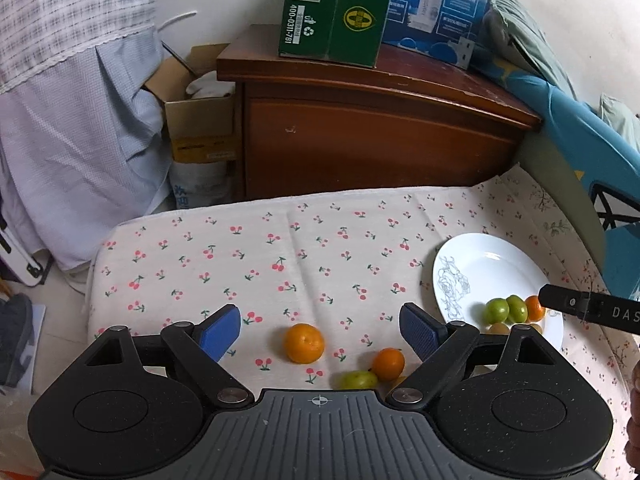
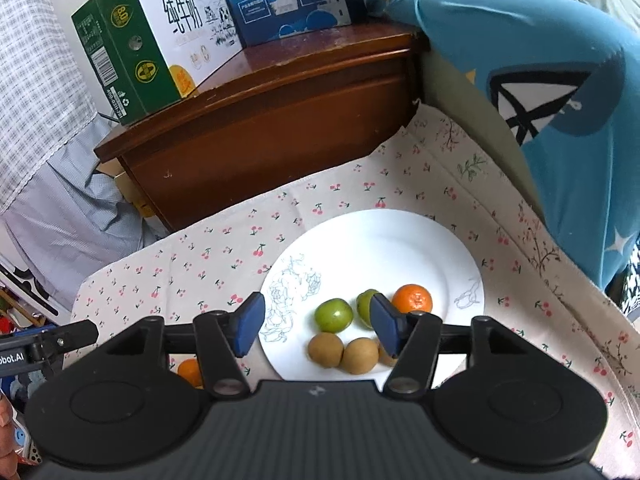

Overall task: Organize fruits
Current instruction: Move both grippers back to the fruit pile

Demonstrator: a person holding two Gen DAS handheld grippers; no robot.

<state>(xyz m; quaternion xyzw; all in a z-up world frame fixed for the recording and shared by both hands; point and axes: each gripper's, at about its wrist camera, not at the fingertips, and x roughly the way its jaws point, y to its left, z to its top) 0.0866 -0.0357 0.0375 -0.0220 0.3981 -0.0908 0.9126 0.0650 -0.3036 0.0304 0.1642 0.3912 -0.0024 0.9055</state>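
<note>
In the left wrist view my left gripper [image 1: 320, 330] is open and empty above the cherry-print cloth [image 1: 260, 256]. Between its fingers lie a large orange [image 1: 303, 343], a smaller orange [image 1: 388, 363] and a green fruit [image 1: 358, 380]. A white plate [image 1: 480, 264] sits to the right. In the right wrist view my right gripper [image 2: 318, 328] is open and empty over the plate [image 2: 380, 240]. On the plate lie two green fruits [image 2: 333, 315], an orange [image 2: 412, 299] and brown fruits [image 2: 326, 349]. One orange [image 2: 189, 372] shows on the cloth at lower left.
A brown wooden cabinet [image 1: 376, 136] stands behind the table with a green carton [image 1: 336, 8] and a blue carton [image 1: 436, 4] on top. A blue cushion [image 2: 560, 100] lies along the right edge. Cloth [image 1: 72, 128] and a cardboard box [image 1: 200, 120] are at left.
</note>
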